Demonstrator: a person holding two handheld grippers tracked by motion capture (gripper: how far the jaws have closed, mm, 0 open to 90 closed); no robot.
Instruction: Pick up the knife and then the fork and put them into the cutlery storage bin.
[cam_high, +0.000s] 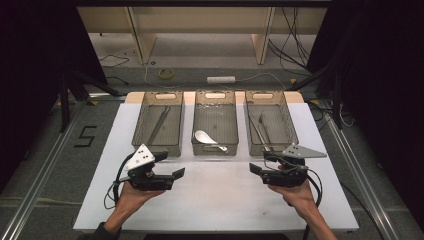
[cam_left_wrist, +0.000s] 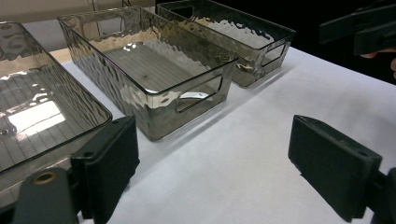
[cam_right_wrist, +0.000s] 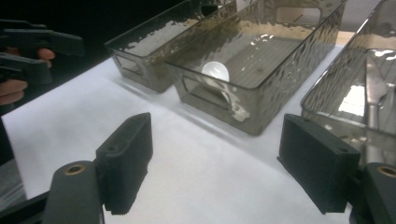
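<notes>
High view. Your left gripper (cam_high: 176, 173) and your right gripper (cam_high: 254, 168) hover low over the white table (cam_high: 220, 200), each just in front of a row of three smoked clear bins, with their jaws pointing inward toward each other. The left bin (cam_high: 158, 123) holds a thin dark utensil (cam_high: 159, 124) lying lengthwise. The middle bin (cam_high: 215, 121) holds a white spoon (cam_high: 206, 137), bowl to the left and handle running toward the near right corner. The right bin (cam_high: 270, 121) holds metal tongs (cam_high: 259, 131) lying lengthwise; your right gripper sits just in front of this bin's near wall. Neither gripper carries anything.

Left gripper view. Your left gripper (cam_left_wrist: 212, 163) has its two black jaws standing wide apart, with bare white table between them and nothing clamped. The middle bin (cam_left_wrist: 154, 70) lies ahead of the jaws, the left bin's (cam_left_wrist: 42, 116) corner is close by the left jaw, and the right bin (cam_left_wrist: 233, 37) is farthest off. Your right gripper (cam_left_wrist: 359, 28) shows at the upper right edge.

Right gripper view. Your right gripper (cam_right_wrist: 215, 163) has its jaws spread wide over bare table, gripping nothing. The white spoon (cam_right_wrist: 215, 72) rests inside the middle bin (cam_right_wrist: 261, 60) straight ahead. The tongs (cam_right_wrist: 373, 93) lie in the right bin (cam_right_wrist: 327, 107), just beside the right jaw. Your left gripper (cam_right_wrist: 32, 51) shows at the upper left.
</notes>
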